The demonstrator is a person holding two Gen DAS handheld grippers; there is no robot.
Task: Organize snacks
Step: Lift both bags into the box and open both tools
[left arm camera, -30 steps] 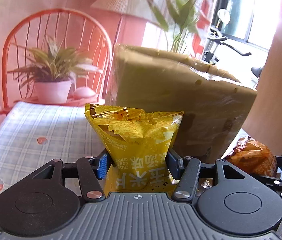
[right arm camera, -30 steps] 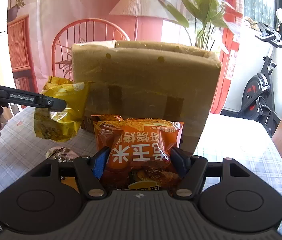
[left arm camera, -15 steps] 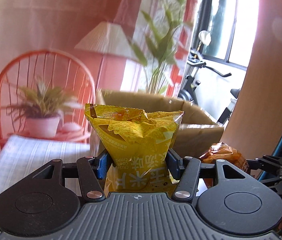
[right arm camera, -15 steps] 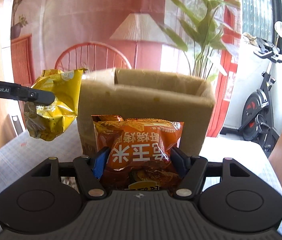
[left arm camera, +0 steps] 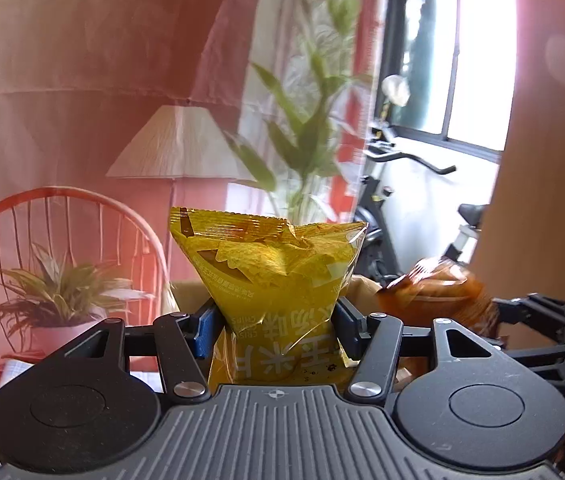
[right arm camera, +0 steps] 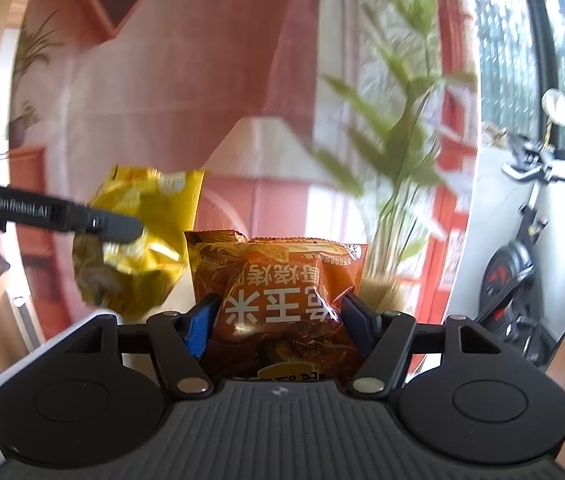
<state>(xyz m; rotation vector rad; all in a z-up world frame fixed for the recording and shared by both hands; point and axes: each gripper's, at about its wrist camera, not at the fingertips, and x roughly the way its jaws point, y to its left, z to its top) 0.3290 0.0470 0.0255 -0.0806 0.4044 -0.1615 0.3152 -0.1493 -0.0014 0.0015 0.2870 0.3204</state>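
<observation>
**Holding two snack bags up in a pink-walled room**

Gripping a yellow chip bag [left arm camera: 278, 280], the left hand-held gripper [left arm camera: 278, 330] has its blue pads pressed into the bag's sides; the right hand-held gripper [right arm camera: 282, 320] clamps an orange chip bag [right arm camera: 278, 300] the same way. Both bags stand upright between the fingers, raised in the air, side by side.

Behind them hangs a pink backdrop [left arm camera: 82, 80] printed with a lampshade [left arm camera: 178, 144]. A red wire chair [left arm camera: 62, 240] carries a potted plant [left arm camera: 58, 296] at the left; a tall leafy plant [left arm camera: 306, 152] stands in the middle. An exercise bike [right arm camera: 522, 260] sits by a bright window [left arm camera: 462, 52] at the right. Just the rim of a cardboard box [left arm camera: 186, 292] peeks out low behind the yellow bag, and a sliver of checked cloth on the bench [left arm camera: 14, 368] shows at the lower left.
</observation>
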